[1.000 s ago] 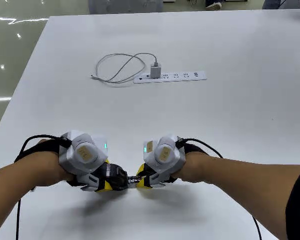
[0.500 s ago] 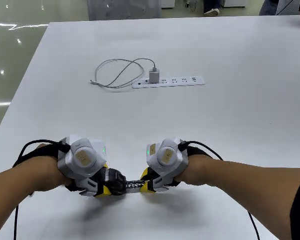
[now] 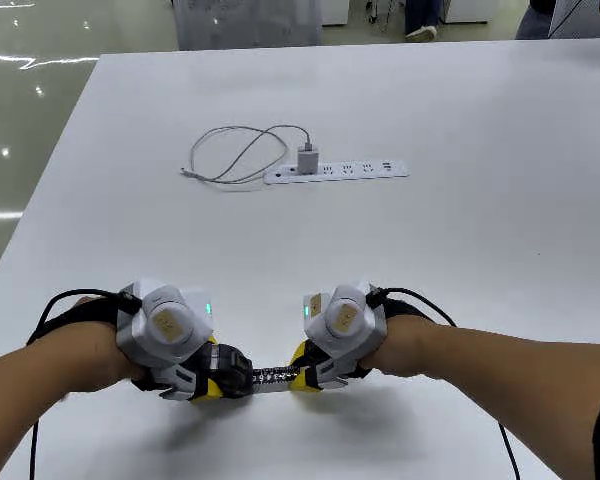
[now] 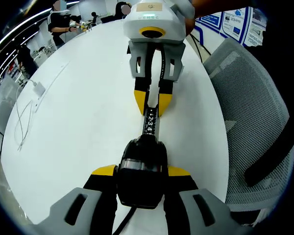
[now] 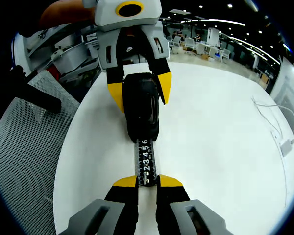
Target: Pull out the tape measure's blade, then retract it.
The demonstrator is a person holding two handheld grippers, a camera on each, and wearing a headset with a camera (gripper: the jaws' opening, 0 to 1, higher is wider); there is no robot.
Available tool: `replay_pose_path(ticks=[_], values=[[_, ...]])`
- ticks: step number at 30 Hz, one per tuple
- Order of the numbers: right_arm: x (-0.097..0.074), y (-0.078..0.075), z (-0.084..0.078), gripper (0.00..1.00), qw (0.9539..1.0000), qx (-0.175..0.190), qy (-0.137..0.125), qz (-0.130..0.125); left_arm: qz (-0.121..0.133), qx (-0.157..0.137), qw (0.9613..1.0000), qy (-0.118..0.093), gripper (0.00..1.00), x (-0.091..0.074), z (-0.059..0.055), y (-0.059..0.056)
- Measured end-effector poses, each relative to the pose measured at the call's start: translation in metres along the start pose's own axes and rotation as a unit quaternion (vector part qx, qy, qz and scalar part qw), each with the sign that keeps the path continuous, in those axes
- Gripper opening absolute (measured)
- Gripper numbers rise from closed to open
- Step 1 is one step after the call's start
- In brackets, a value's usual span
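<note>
The left gripper (image 3: 214, 372) clamps its jaws on the tape measure case (image 4: 143, 169). The right gripper (image 5: 148, 182) pinches the blade (image 5: 145, 159) just beside the case. Best pull: straight from the case, level, no twist.

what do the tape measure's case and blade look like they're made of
The case is black, likely hard plastic: a smooth moulded shell with soft glare. The blade is a thin dark strip with printed white numerals, probably coated steel, though that isn't certain.
</note>
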State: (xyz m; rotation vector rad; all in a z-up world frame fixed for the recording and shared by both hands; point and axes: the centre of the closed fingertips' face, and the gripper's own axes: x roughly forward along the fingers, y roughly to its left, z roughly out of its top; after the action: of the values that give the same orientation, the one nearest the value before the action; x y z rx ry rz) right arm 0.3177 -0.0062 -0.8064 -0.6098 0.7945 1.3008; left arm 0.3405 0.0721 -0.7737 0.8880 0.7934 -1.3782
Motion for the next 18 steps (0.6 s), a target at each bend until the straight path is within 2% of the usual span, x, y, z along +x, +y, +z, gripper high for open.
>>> replay_pose_path(ticks=[9,18], values=[[-0.008,-0.002,-0.010,0.08,1.0000,0.002,0.006,-0.002,-0.009,-0.003,0.9999,0.007,0.31,0.001,0.000,-0.001],[-0.017,-0.004,-0.021,0.09,0.9999,0.011,0.008,-0.005,-0.007,-0.001,0.9999,0.010,0.31,0.001,0.000,-0.001]])
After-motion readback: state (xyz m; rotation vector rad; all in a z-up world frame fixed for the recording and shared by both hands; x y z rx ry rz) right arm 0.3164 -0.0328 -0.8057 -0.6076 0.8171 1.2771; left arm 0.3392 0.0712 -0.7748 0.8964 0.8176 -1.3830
